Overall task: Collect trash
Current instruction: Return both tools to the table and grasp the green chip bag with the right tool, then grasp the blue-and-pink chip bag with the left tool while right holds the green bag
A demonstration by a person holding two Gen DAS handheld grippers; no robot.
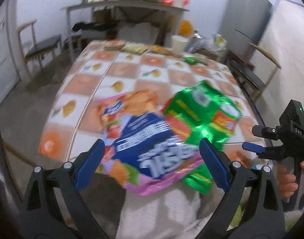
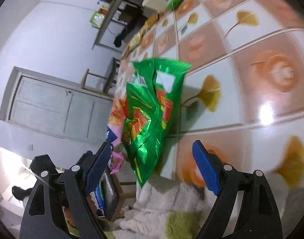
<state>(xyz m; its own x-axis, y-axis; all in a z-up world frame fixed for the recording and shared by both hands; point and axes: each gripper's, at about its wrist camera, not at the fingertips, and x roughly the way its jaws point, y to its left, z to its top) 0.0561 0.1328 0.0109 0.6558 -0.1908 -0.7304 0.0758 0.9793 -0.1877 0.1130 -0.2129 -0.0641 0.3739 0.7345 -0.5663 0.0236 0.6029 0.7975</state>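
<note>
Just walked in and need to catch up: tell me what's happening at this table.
A person holds a gripper in each hand over the near edge of a table with a tiled-pattern cloth. Two empty snack wrappers, a green wrapper and a pink and blue wrapper, lie there, overhanging it. The left gripper and right gripper are both open, holding nothing. The pictures are blurred.

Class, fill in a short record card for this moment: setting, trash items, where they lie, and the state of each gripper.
Setting: table with a patterned tiled cloth
Trash items: green snack bag; blue and pink snack bag
Position: both at the table's near edge, overlapping, hanging past it
Left gripper: open, holding nothing
Right gripper: open, holding nothing
</note>
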